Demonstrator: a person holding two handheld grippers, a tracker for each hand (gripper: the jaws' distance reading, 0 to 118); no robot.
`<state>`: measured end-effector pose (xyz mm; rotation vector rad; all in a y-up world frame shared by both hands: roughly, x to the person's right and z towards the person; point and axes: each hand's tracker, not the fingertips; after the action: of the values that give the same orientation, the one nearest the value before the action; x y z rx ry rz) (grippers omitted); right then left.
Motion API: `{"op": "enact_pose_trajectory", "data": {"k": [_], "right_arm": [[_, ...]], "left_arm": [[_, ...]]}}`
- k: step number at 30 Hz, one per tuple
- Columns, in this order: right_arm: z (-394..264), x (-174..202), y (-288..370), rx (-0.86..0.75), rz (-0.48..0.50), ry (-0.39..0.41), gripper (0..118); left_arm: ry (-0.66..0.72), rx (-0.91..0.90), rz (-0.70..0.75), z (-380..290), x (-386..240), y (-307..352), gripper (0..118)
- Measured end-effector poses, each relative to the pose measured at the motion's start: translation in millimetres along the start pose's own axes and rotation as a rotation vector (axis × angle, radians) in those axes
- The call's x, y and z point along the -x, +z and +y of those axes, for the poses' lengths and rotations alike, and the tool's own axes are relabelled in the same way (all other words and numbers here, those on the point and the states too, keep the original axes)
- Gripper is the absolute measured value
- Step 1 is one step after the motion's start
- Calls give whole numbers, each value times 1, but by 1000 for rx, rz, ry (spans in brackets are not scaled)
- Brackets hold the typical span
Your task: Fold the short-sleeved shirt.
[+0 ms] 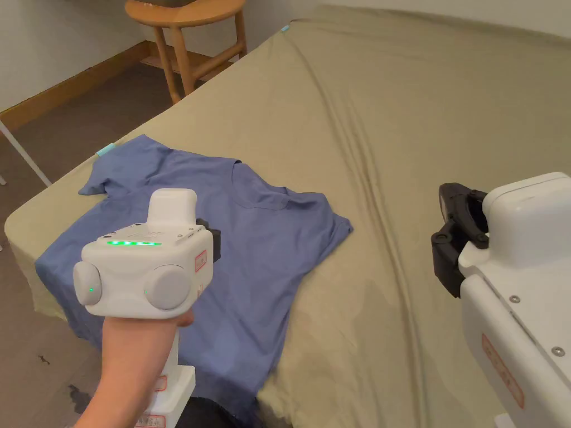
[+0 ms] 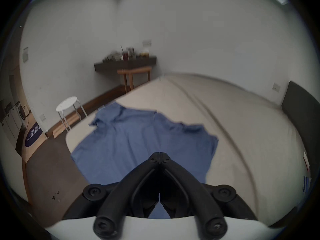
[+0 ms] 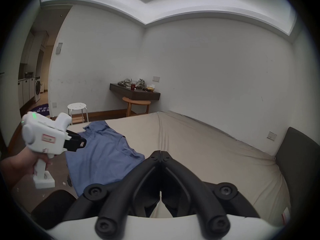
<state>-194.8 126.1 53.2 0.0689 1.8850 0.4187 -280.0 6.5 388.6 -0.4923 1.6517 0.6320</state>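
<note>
Both tongs (image 2: pixel 159 154) (image 3: pixel 161 152) together above blue shirt (image 1: pixel 267 245) at bed (image 1: pixel 424 139) corner edge.

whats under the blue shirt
The blue shirt lies spread on the bed's tan sheet, near the corner, its near hem hanging over the edge. The sheet beneath it is covered, so anything between them cannot be seen.

Both hand-held grippers, left (image 2: pixel 159 154) and right (image 3: pixel 161 152), hover with jaws closed.
</note>
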Motion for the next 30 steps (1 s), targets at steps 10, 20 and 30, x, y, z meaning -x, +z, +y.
{"op": "enact_pose_trajectory", "data": {"k": [10, 20, 30], "right_arm": [[-29, -12, -34, 116, 4, -23, 0], [-40, -18, -41, 152, -10, -42, 0], [-35, -19, -27, 149, -10, -83, 0]], "left_arm": [[-6, 305, 46, -28, 22, -138, 112], [38, 289, 39, -30, 18, -155, 117], [72, 161, -75, -36, 28, -126, 26]]}}
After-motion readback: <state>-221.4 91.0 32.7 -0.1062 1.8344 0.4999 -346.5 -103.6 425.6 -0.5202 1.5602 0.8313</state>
